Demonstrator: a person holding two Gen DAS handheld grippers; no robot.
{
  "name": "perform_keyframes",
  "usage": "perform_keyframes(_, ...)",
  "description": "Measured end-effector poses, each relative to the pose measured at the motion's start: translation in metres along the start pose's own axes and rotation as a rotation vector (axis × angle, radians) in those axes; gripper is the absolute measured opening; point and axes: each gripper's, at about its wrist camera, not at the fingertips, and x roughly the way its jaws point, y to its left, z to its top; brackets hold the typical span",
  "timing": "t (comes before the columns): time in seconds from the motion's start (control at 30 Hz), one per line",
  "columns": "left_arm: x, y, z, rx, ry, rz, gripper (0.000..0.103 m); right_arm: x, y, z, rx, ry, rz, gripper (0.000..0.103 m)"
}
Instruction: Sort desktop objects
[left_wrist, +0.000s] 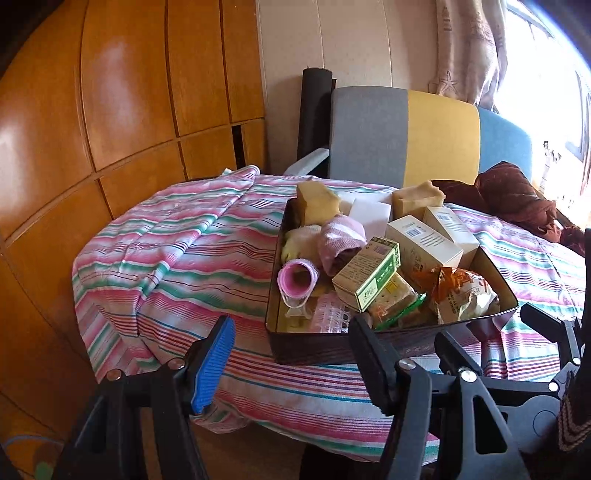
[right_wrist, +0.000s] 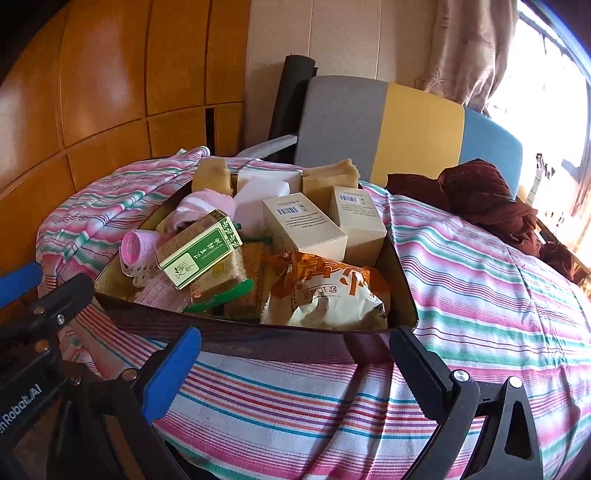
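A dark tray (right_wrist: 258, 338) sits on the surface under a striped cloth (right_wrist: 461, 266). The tray is full: a green box (right_wrist: 199, 251), two pale boxes (right_wrist: 306, 225), a pink roller (right_wrist: 135, 247), an orange snack bag (right_wrist: 325, 291) and yellow sponges (left_wrist: 317, 201). The left tool (left_wrist: 291, 339) is wide and holds nothing, just in front of the tray. The right tool (right_wrist: 295, 354) is wide and holds nothing too, near the tray's front wall.

Strong daylight is admitted through the overexposed window (right_wrist: 554, 122) at right; glare is seen on the glossy orange wooden wall panels (left_wrist: 110, 85); edges are fisheye-bent and vignetted.
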Motion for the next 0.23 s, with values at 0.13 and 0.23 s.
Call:
perform_keyframes(0.13,-0.0007,-0.0037,-0.0020,0.019,-0.020,0.004,0.054,0.0006,0.0013,-0.0012,-0.006,-0.001,-0.002,0.103)
perform_keyframes(0.23,-0.0021,-0.0068,-0.0015,0.032,-0.028,0.015,0.054,-0.0002,0.0015,-0.0016,-0.008,-0.006,-0.006,0.103)
